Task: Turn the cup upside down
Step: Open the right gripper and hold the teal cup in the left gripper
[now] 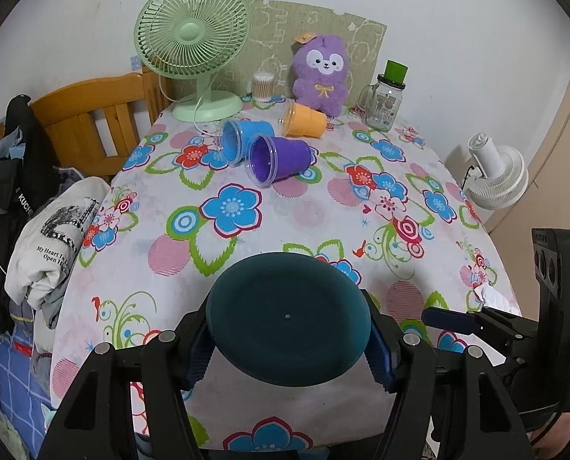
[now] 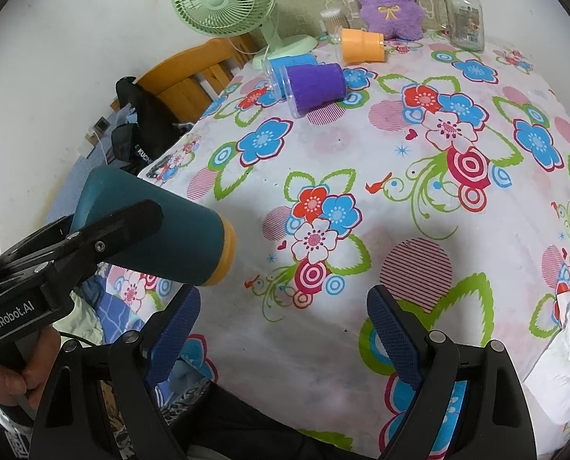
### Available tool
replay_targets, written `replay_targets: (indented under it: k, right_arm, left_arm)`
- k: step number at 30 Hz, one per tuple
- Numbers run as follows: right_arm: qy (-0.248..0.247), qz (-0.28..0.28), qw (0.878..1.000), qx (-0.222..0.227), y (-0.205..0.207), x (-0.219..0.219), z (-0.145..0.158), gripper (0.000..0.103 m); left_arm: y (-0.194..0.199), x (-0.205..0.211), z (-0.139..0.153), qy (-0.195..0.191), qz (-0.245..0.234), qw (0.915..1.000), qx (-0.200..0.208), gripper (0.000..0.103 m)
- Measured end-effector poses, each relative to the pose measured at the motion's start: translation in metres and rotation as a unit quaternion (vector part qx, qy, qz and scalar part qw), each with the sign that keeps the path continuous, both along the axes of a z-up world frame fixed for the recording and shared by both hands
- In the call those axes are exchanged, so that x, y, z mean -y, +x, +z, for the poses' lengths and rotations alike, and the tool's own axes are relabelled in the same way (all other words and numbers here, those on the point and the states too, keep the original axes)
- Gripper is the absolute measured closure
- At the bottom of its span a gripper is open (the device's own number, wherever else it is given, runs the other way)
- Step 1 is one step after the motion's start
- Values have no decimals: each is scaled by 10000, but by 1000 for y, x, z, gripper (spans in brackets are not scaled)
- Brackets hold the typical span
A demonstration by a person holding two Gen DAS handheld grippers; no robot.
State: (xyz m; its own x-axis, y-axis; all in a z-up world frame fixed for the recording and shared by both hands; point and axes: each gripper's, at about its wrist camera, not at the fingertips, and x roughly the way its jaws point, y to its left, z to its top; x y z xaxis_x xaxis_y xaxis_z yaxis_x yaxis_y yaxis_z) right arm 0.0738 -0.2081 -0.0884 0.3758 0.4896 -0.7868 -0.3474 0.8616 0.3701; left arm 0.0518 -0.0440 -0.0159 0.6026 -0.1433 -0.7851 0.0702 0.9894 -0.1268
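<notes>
My left gripper [image 1: 288,339] is shut on a dark teal cup [image 1: 288,316]; its flat base faces the left wrist camera. In the right wrist view the same cup [image 2: 158,230] is held on its side above the table's near left edge, its orange rim [image 2: 225,253] pointing right, and a left finger [image 2: 120,226] lies across it. My right gripper [image 2: 281,341] is open and empty over the near table edge; it also shows at the right of the left wrist view [image 1: 453,320].
A floral tablecloth [image 1: 323,211] covers the table. Blue [image 1: 242,143], purple [image 1: 279,159] and orange [image 1: 304,119] cups lie on their sides at the back. Behind them stand a green fan [image 1: 193,44], a purple plush [image 1: 321,73] and a glass jar [image 1: 384,103]. A wooden chair [image 1: 93,122] stands left.
</notes>
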Motion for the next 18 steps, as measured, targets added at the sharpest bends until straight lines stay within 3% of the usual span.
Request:
replay_targets:
  k: [13, 18]
  right_arm:
    - [-43, -73, 9999, -104, 3, 4, -7, 12]
    - [-54, -125, 9998, -141, 4, 7, -9, 12]
  left_arm:
    - [7, -1, -20, -56, 19, 9997, -216, 35]
    - [12, -4, -35, -198, 21, 9985, -515, 31]
